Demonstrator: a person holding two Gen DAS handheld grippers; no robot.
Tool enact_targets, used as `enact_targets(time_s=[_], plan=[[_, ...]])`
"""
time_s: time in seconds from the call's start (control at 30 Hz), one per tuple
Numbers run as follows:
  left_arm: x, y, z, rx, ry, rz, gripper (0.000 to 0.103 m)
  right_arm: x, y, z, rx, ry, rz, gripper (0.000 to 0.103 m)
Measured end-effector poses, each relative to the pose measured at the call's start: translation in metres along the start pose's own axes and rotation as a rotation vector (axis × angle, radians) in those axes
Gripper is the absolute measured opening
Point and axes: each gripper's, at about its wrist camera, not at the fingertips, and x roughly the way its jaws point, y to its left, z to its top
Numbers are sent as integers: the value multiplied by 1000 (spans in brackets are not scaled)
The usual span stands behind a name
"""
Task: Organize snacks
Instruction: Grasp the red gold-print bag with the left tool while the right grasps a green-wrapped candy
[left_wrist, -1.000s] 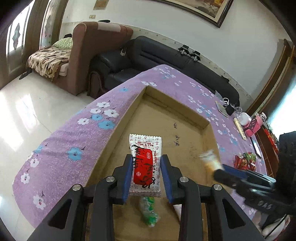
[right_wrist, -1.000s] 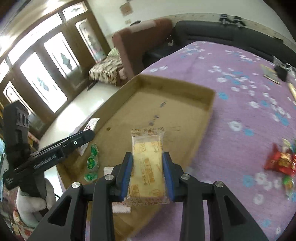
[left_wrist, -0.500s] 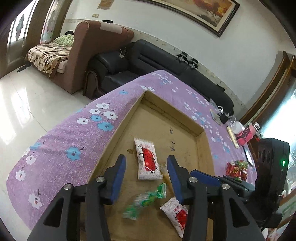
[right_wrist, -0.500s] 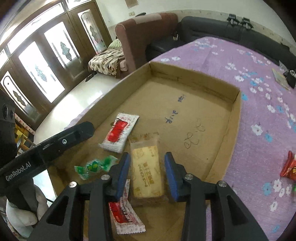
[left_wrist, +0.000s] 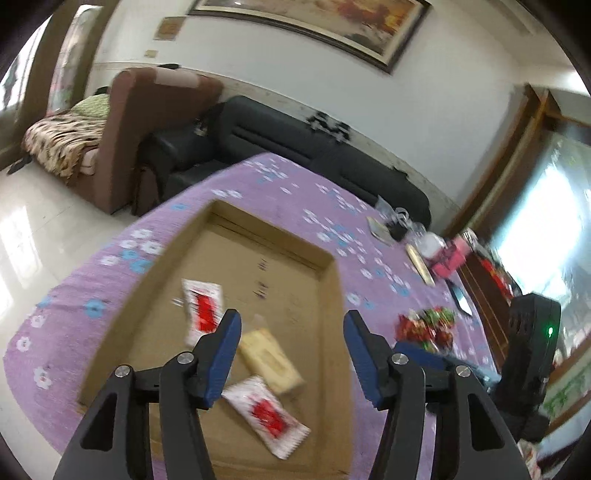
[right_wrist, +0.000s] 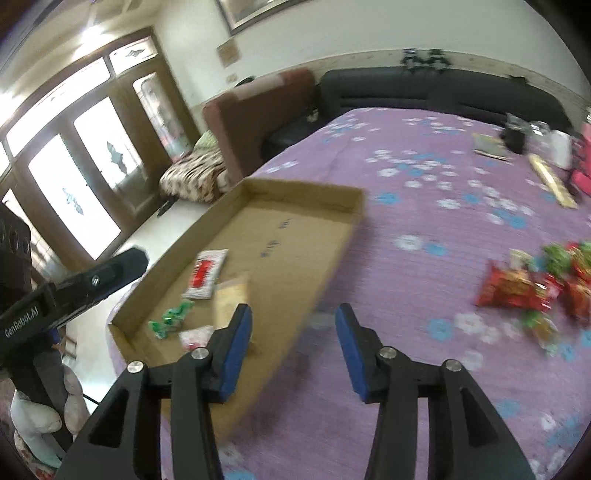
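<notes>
A shallow cardboard box (left_wrist: 334, 295) (right_wrist: 332, 254) lies on the purple flowered table. In it are a white-and-red packet (left_wrist: 202, 308) (right_wrist: 205, 273), a yellow biscuit packet (left_wrist: 267, 360) (right_wrist: 231, 299), a second red-and-white packet (left_wrist: 267, 413) (right_wrist: 194, 336) and a green candy wrapper (right_wrist: 171, 317). My left gripper (left_wrist: 291, 360) is open and empty above the box's near end. My right gripper (right_wrist: 293, 352) is open and empty over the box's right wall. A pile of loose red and green snacks (right_wrist: 535, 284) (left_wrist: 426, 326) lies on the cloth to the right.
At the table's far end stand a pink box (left_wrist: 452, 254), a white cup (right_wrist: 559, 149), a booklet (right_wrist: 491, 146) and a long yellow pack (right_wrist: 552, 181). A black sofa (left_wrist: 295, 147) and a brown armchair (left_wrist: 147, 122) stand behind the table.
Both grippers have let go of their packets into the box, opened wide and pulled back. The views have swung right, toward the loose snack pile.
</notes>
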Motion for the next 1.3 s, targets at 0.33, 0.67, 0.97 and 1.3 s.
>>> enact_targets(time_s=[0.33, 0.67, 0.97, 1.3], plan=[[13, -58, -16, 121, 64, -62, 63, -53, -159, -14, 258, -56, -256, 49], [33, -100, -28, 204, 132, -75, 63, -23, -187, -13, 182, 15, -269, 49], [66, -130, -32, 231, 212, -105, 67, -9, -189, -19, 148, 9, -232, 22], [142, -186, -27, 341, 309, -139, 67, -17, -203, -25, 228, 21, -159, 7]])
